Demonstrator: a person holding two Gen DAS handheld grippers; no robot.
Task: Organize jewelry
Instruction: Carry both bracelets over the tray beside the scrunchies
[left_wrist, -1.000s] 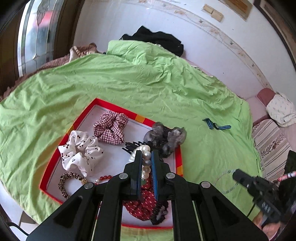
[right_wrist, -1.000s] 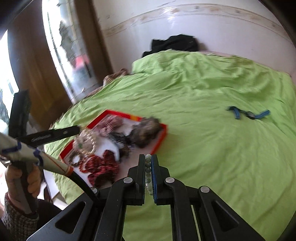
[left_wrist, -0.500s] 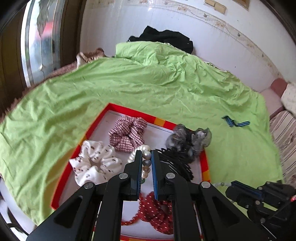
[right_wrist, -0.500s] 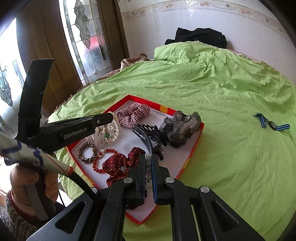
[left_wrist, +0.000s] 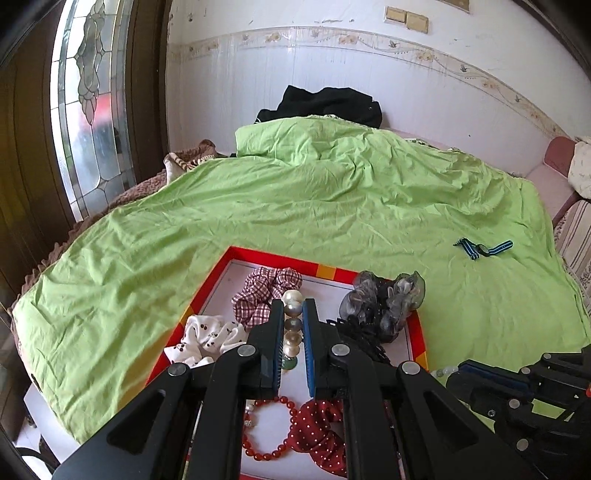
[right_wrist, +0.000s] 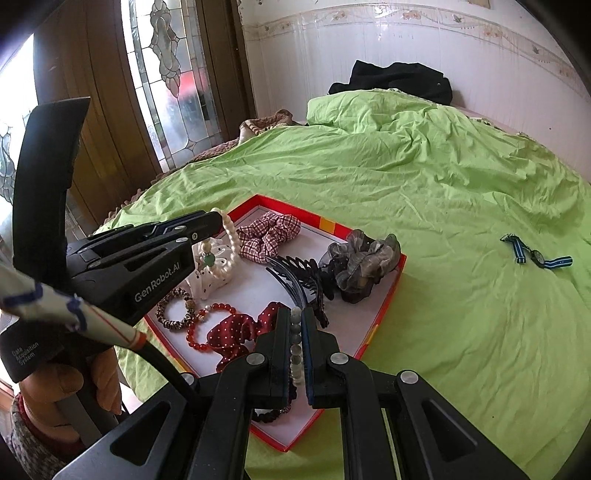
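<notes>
"GenRobot.AI" is printed in white on the left tool (right_wrist: 218, 225), and "Data Acquisition System" on its handle. A pearl bracelet (left_wrist: 291, 325) is clamped in the nearly closed left tool (left_wrist: 293, 314); a pale green bead bracelet (right_wrist: 296, 347) is pinched in the right tool (right_wrist: 296, 321), equally narrow. Both are held above the red-rimmed tray (right_wrist: 388, 299), crowded with scrunchies and bracelets. Beyond and right of the tools, bare green bedsheet (right_wrist: 424, 206) is spread, where a striped watch (right_wrist: 535, 256) is lying well apart.
</notes>
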